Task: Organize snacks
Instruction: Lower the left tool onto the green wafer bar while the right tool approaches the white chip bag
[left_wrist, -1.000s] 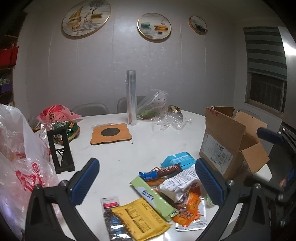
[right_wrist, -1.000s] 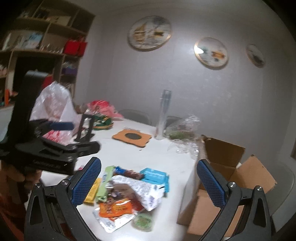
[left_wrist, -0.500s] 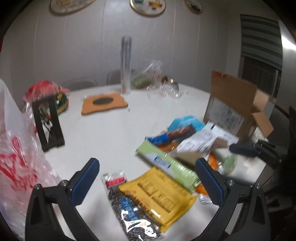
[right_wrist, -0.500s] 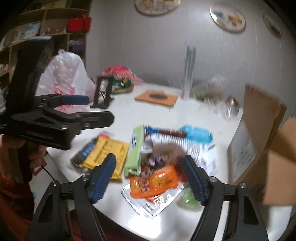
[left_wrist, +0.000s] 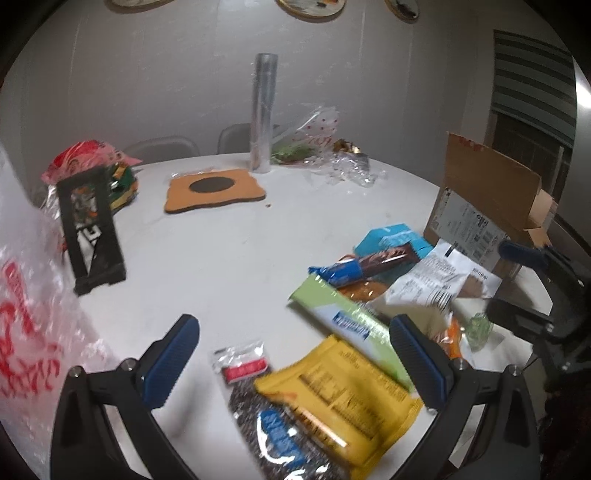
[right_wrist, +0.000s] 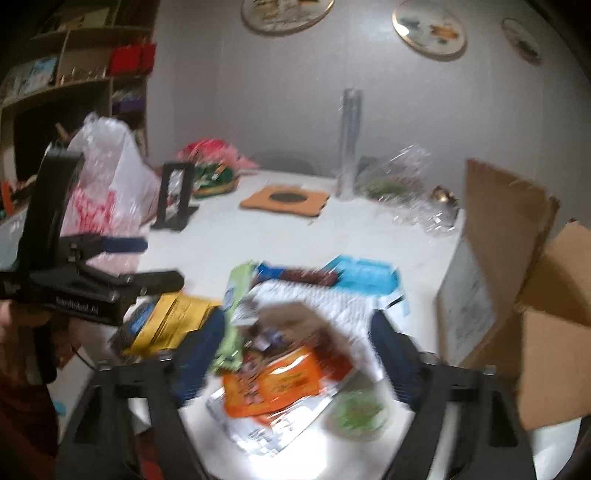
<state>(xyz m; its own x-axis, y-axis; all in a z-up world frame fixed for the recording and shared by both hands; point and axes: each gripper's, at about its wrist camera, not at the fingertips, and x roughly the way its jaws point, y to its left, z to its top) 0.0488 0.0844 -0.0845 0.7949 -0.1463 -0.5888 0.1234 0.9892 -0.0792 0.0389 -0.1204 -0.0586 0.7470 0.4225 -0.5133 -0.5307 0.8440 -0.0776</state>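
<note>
A heap of snack packets lies at the near edge of the white table (left_wrist: 221, 251): a yellow packet (left_wrist: 340, 398), a dark seed packet (left_wrist: 266, 417), a long green pack (left_wrist: 343, 321), a blue-brown biscuit pack (left_wrist: 365, 266), a light blue packet (left_wrist: 391, 236) and a white bag (left_wrist: 428, 284). My left gripper (left_wrist: 291, 321) hangs open over the yellow and seed packets, touching nothing. An orange packet (right_wrist: 273, 380) and a green cup (right_wrist: 356, 410) lie under my right gripper (right_wrist: 297, 321). Its jaws are opening, blurred, above the pile with nothing gripped.
An open cardboard box (left_wrist: 484, 206) stands right of the pile. A plastic bag with red print (left_wrist: 29, 314) and a black stand (left_wrist: 92, 229) are on the left. Farther back sit an orange mat (left_wrist: 214, 188), a foil roll (left_wrist: 264, 110) and clear wrappers (left_wrist: 332, 147).
Both grippers have sunk and tipped down toward the snack pile. The right jaws narrowed half a second ago and stand wider again now. The left jaws stayed wide.
</note>
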